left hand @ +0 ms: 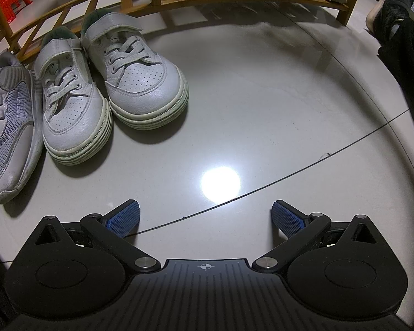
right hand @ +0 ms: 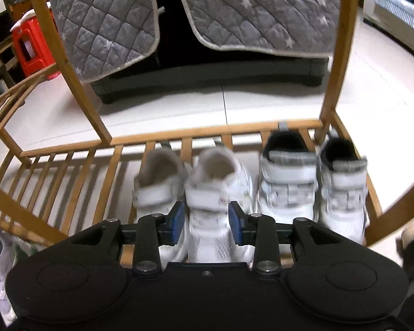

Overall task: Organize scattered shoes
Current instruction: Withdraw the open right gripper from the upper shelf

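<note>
Jaws: right gripper (right hand: 206, 222) parted, pads clear of the white shoe (right hand: 219, 193) resting on the wooden rack (right hand: 207, 131); left gripper (left hand: 205, 216) wide, empty above the floor (left hand: 262, 110) | step: letting go after placing | next: fetch the shoe pair (left hand: 110, 91) standing on the floor beside the rack.

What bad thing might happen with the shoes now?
The right claw is open but its pads sit close on both sides of a white shoe on the wooden rack. Pulling away crooked might drag it or bump its neighbour. On the floor, the white pair and a grey shoe wait, and the left claw is open and empty.
</note>
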{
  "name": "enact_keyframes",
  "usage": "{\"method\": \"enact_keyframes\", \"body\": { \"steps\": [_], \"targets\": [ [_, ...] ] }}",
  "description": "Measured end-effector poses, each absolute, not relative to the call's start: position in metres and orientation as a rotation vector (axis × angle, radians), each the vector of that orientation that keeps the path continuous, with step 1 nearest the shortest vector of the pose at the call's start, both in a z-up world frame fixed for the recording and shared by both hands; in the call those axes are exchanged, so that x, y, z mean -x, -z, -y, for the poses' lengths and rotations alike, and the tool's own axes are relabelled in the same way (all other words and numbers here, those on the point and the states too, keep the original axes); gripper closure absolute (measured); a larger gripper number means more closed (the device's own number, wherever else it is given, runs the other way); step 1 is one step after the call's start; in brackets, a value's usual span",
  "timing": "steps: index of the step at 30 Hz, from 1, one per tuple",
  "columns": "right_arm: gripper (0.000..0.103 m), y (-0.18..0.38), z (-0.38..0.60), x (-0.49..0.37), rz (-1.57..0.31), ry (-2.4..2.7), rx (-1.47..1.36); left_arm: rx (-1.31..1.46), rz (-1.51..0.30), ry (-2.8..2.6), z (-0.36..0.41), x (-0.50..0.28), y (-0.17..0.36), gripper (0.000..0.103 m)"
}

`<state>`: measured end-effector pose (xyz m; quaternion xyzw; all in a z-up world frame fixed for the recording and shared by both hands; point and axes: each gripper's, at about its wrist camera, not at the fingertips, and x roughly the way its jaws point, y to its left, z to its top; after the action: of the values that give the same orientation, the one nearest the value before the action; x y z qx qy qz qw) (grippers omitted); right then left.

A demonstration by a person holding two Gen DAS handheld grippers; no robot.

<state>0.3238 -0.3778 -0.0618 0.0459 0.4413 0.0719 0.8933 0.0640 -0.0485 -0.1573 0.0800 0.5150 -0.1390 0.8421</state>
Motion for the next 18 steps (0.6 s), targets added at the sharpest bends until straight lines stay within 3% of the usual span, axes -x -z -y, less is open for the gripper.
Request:
{"method": "enact_keyframes", "body": {
  "steps": [6, 9, 18],
  "targets": [
    [0.061, 0.082, 0.37, -0.294, -0.951, -0.175, -0.085, -0.169, -1.082, 0.295, 0.047, -0.061, 0.157, 0.0],
    [0.05, 0.083, 0.366, -0.271, -0.929, -0.164, -0.084, -0.168, -1.079, 0.295, 0.047, -0.06, 0.157, 0.0],
    [0.033, 0.098, 0.35, -0.186, -0.92, -0.146, -0.12, -0.162, -1.066, 0.291, 0.046, -0.06, 0.157, 0.0]
  ]
}}
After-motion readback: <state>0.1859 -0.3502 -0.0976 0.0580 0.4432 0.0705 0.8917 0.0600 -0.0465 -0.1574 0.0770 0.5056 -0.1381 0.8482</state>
